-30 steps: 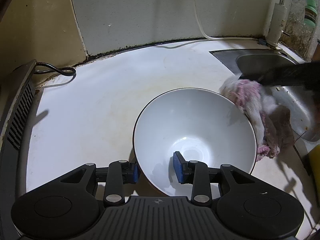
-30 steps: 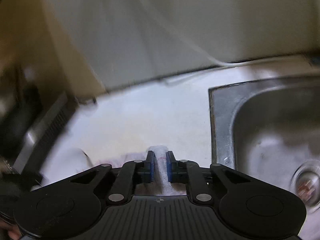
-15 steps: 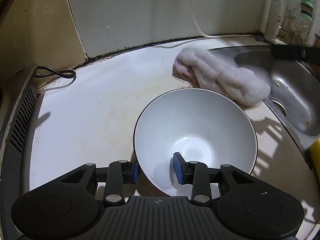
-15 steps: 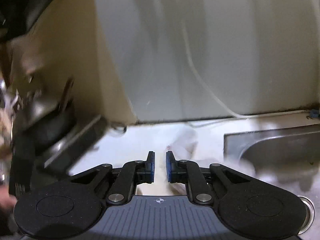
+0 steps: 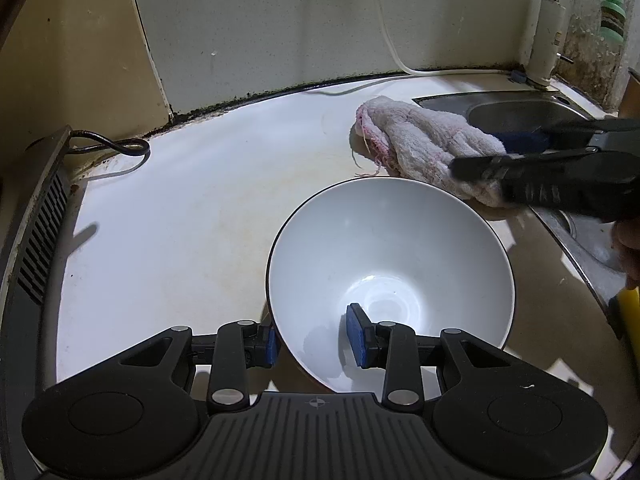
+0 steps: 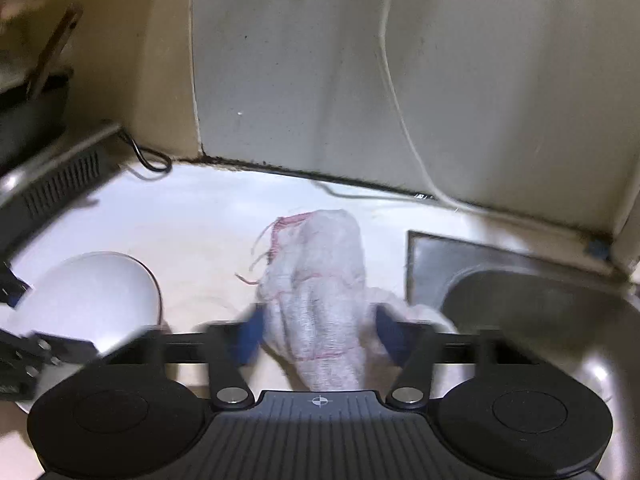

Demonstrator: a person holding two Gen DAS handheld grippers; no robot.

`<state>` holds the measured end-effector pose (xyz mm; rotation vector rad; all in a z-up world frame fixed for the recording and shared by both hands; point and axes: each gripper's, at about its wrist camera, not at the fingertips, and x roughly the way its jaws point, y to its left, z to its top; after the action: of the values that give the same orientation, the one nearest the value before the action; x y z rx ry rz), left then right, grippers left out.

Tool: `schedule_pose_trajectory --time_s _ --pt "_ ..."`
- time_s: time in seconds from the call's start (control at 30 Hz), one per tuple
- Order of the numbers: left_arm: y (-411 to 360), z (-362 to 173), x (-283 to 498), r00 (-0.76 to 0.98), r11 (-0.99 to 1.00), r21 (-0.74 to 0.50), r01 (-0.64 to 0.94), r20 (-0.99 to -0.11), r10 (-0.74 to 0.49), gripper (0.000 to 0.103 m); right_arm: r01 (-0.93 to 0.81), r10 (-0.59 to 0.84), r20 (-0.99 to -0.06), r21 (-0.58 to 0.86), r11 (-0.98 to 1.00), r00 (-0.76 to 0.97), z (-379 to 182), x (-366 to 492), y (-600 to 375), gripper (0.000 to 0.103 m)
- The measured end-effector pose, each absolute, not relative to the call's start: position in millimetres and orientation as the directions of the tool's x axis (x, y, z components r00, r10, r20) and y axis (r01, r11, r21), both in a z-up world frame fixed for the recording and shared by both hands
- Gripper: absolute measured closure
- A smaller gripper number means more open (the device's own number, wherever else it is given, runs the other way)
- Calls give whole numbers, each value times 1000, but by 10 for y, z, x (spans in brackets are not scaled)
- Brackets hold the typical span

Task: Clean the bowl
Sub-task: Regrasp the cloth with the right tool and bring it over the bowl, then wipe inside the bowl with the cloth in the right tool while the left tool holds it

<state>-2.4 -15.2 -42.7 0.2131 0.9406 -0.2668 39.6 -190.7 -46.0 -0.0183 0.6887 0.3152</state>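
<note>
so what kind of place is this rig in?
Most likely a home kitchen counter: a steel sink with a faucet in the corner, a white bowl and a dish rag on the worktop.

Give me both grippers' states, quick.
Left gripper: closed on the bowl rim.
Right gripper: open, jaws astride the cloth, no clear grip.

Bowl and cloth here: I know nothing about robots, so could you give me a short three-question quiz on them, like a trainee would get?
1. True or false: the bowl sits inside the sink.
2. Which hand's fingers straddle the bowl's rim?
3. Where is the cloth? A) in the bowl B) on the counter at the sink's edge C) draped over the tap

Key: 1 false; 2 the left fingers; 3 B.
</note>
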Motion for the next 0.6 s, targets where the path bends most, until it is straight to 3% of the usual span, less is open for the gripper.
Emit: schedule_pose_trajectory --time_s 0.07,0.17,0.23,0.3,0.4,0.53,0.6 --pt "-141 -421 -28 566 950 57 308 -813 -134 72 -303 315 -609 127 945 728 -413 320 -1992 93" --pt "-114 -385 -49 582 955 34 295 -799 -151 80 -329 430 -505 280 902 748 -176 120 -2185 93" --pt "-136 -347 -90 603 951 45 304 -782 -156 83 -382 513 -417 360 851 751 36 -32 -2264 93" --pt "-190 -336 -120 620 944 77 320 -771 -147 83 -454 582 -394 375 808 711 146 -89 -2217 93" --pt "-272 -321 -172 647 930 127 345 -750 -138 84 -542 671 -486 399 740 559 61 -28 -1920 92" --pt "-412 -285 -255 687 895 215 390 -716 -127 84 -549 611 -623 324 770 489 -251 25 -1543 92" --pt "-488 -315 -295 708 868 290 403 -699 -95 83 -520 586 -642 322 791 495 -380 43 -1486 93"
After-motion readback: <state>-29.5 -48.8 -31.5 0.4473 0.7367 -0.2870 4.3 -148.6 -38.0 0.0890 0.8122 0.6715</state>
